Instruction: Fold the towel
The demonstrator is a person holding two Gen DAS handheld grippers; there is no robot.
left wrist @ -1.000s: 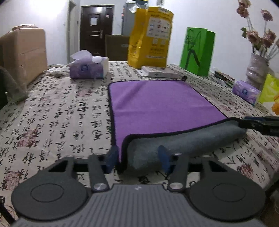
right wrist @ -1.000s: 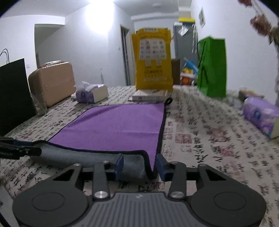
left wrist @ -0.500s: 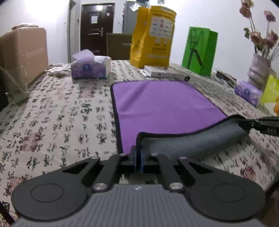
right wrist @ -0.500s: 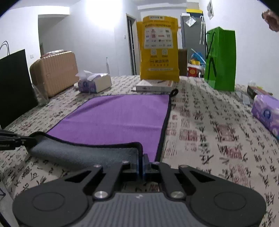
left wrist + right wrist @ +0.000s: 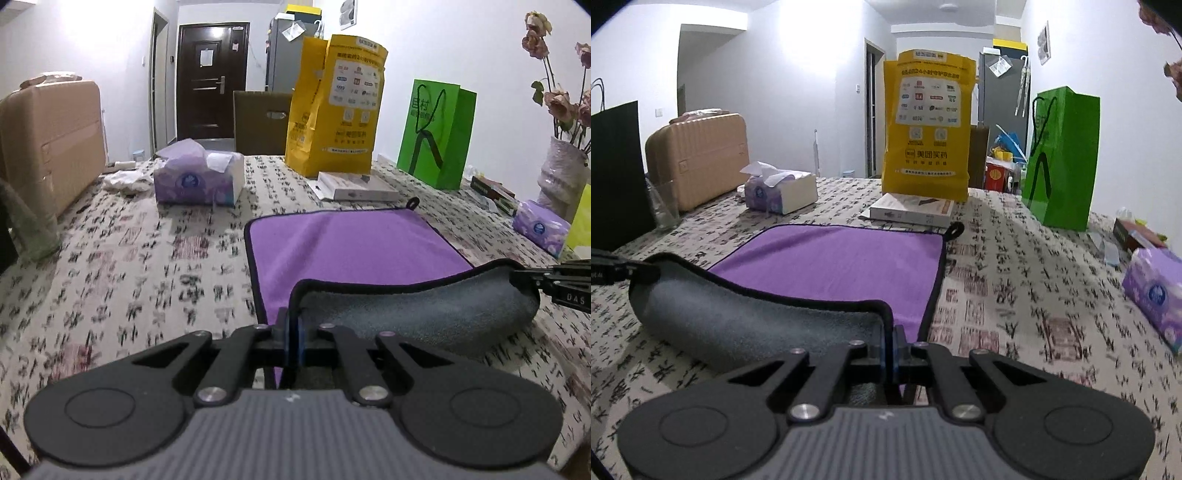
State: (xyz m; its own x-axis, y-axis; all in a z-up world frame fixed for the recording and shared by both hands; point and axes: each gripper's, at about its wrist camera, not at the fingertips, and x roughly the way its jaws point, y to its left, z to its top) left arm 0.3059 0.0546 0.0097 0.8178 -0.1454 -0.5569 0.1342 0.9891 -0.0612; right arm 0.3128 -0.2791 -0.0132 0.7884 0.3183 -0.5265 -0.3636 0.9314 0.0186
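A purple towel [image 5: 351, 243] with a black hem and grey underside lies on the patterned tablecloth; it also shows in the right wrist view [image 5: 834, 258]. Its near edge is lifted and curled over, grey side [image 5: 417, 314] up. My left gripper [image 5: 293, 341] is shut on the towel's near left corner. My right gripper [image 5: 891, 349] is shut on the near right corner. The right gripper also shows at the right edge of the left wrist view [image 5: 554, 284], and the left gripper at the left edge of the right wrist view [image 5: 613, 271].
Beyond the towel stand a yellow bag [image 5: 334, 103], a green bag [image 5: 436, 133], a white flat box [image 5: 356, 184] and a tissue box [image 5: 197, 181]. A second tissue pack [image 5: 1156, 291] lies right. A tan suitcase [image 5: 698, 158] and black bag [image 5: 615, 173] stand left.
Both grippers closed on the towel's near corners and lifted them. The near edge has risen and rolled farther over the purple face.
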